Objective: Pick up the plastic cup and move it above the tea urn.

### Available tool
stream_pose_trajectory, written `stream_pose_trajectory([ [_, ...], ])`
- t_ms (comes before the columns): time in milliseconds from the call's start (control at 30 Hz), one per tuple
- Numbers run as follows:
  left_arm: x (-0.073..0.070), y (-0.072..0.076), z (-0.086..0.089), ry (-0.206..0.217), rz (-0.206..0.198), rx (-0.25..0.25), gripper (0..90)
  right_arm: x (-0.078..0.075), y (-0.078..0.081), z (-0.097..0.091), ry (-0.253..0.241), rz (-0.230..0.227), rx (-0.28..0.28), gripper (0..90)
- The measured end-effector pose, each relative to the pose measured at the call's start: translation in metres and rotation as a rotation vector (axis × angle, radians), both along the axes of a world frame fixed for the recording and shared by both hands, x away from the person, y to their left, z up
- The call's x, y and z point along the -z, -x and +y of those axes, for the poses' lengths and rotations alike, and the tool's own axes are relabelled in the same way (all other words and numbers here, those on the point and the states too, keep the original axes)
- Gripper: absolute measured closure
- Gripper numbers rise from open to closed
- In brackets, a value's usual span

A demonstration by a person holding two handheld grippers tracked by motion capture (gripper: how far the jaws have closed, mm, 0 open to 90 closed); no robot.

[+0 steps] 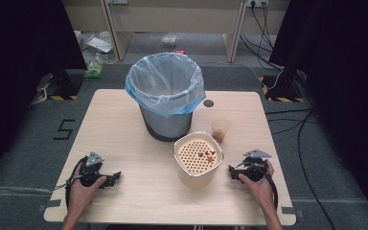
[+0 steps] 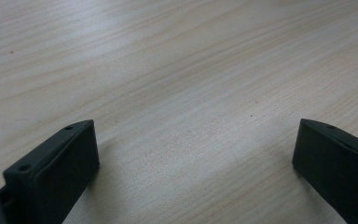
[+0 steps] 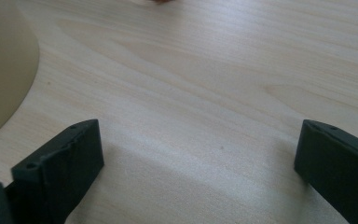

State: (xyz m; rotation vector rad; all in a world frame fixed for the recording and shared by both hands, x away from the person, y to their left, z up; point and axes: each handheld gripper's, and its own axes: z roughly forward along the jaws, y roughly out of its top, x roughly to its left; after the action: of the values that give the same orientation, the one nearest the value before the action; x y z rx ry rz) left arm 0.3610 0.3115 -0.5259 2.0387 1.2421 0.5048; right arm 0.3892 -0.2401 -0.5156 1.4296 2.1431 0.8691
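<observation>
A cream container (image 1: 199, 161) with a perforated strainer insert stands on the wooden table (image 1: 124, 129); a few brown scraps lie on the insert. Behind it is a grey waste bin (image 1: 166, 93) lined with a pale blue bag. A small clear cup (image 1: 220, 129) with brown liquid stands to the right of the bin. My left gripper (image 1: 116, 177) rests on the table at the front left, held by a hand; its jaws stand wide apart over bare wood (image 2: 196, 135). My right gripper (image 1: 232, 171) rests at the front right beside the container (image 3: 0, 70), open with nothing between its jaws.
A round hole (image 1: 208, 103) sits in the tabletop behind the cup. Beyond the table are a wooden desk frame (image 1: 172, 24), cables on the floor and dark curtains at both sides. Bare wood lies between the two grippers along the front edge.
</observation>
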Motion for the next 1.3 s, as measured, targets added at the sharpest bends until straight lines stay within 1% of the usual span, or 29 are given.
stream_pose_trajectory([
  [33, 0.000, 0.000, 0.000, -0.001, 0.000, 0.000, 0.0, -0.001, 0.001, -0.001, -0.003, -0.003, -0.005, 13.2],
  [67, 0.000, 0.000, 0.000, -0.001, 0.001, 0.000, 0.0, -0.003, 0.002, -0.002, -0.009, -0.015, -0.011, 22.8],
  [100, 0.000, 0.000, 0.000, 0.000, 0.000, 0.000, 0.0, -0.005, 0.002, -0.003, -0.023, -0.023, -0.017, 22.9],
  [133, 0.000, 0.000, 0.000, -0.001, 0.000, 0.000, 0.0, -0.006, 0.003, -0.003, -0.041, -0.027, -0.014, 14.6],
  [167, 0.000, 0.000, 0.000, 0.000, 0.000, 0.000, 0.0, -0.008, 0.004, -0.003, -0.047, -0.034, -0.016, 11.5],
  [200, 0.000, 0.000, 0.000, -0.001, 0.000, 0.000, 0.0, -0.010, 0.004, -0.003, -0.044, -0.036, -0.010, 17.0],
  [233, 0.000, 0.000, 0.000, -0.001, 0.000, 0.000, 0.0, -0.012, 0.004, -0.003, -0.038, -0.041, -0.023, 21.3],
  [300, 0.000, 0.000, 0.000, -0.001, 0.000, 0.000, 0.0, -0.018, 0.004, -0.003, -0.041, -0.065, -0.031, 14.3],
  [367, 0.000, 0.000, 0.000, 0.001, 0.000, -0.001, 0.0, -0.024, 0.003, -0.002, -0.035, -0.082, -0.029, 18.3],
  [433, 0.000, 0.000, 0.000, 0.000, 0.000, 0.000, 0.0, -0.032, 0.000, -0.002, -0.038, -0.091, -0.029, 15.6],
  [467, 0.000, 0.000, 0.000, 0.001, 0.000, -0.001, 0.0, -0.037, -0.002, -0.003, -0.037, -0.106, -0.025, 17.3],
  [533, 0.000, 0.000, 0.000, 0.000, 0.000, -0.001, 0.0, -0.046, -0.006, -0.002, -0.043, -0.113, -0.017, 16.3],
  [567, 0.000, 0.000, 0.000, 0.000, 0.000, -0.001, 0.0, -0.051, -0.008, -0.003, -0.042, -0.128, -0.021, 16.6],
  [700, 0.000, 0.000, 0.000, 0.001, 0.000, -0.001, 0.0, -0.065, -0.019, -0.004, -0.055, -0.129, -0.004, 20.1],
  [800, 0.000, 0.000, 0.000, -0.001, 0.000, 0.001, 0.0, -0.075, -0.028, -0.005, -0.085, -0.141, 0.006, 22.3],
  [933, 0.000, 0.000, 0.000, -0.001, 0.000, 0.001, 0.0, -0.088, -0.039, -0.003, -0.108, -0.167, 0.018, 24.1],
  [1033, 0.000, 0.000, 0.000, -0.001, 0.001, 0.000, 0.0, -0.095, -0.049, -0.001, -0.106, -0.175, 0.022, 25.5],
  [1100, 0.000, 0.000, 0.000, -0.001, 0.000, 0.000, 0.0, -0.099, -0.056, 0.001, -0.103, -0.171, 0.014, 26.6],
  [1200, 0.000, 0.000, 0.000, 0.001, 0.000, -0.001, 0.0, -0.102, -0.065, 0.007, -0.090, -0.166, 0.006, 29.2],
  [1300, 0.000, 0.000, 0.000, 0.000, 0.000, -0.001, 0.0, -0.104, -0.074, 0.013, -0.092, -0.158, -0.010, 33.6],
])
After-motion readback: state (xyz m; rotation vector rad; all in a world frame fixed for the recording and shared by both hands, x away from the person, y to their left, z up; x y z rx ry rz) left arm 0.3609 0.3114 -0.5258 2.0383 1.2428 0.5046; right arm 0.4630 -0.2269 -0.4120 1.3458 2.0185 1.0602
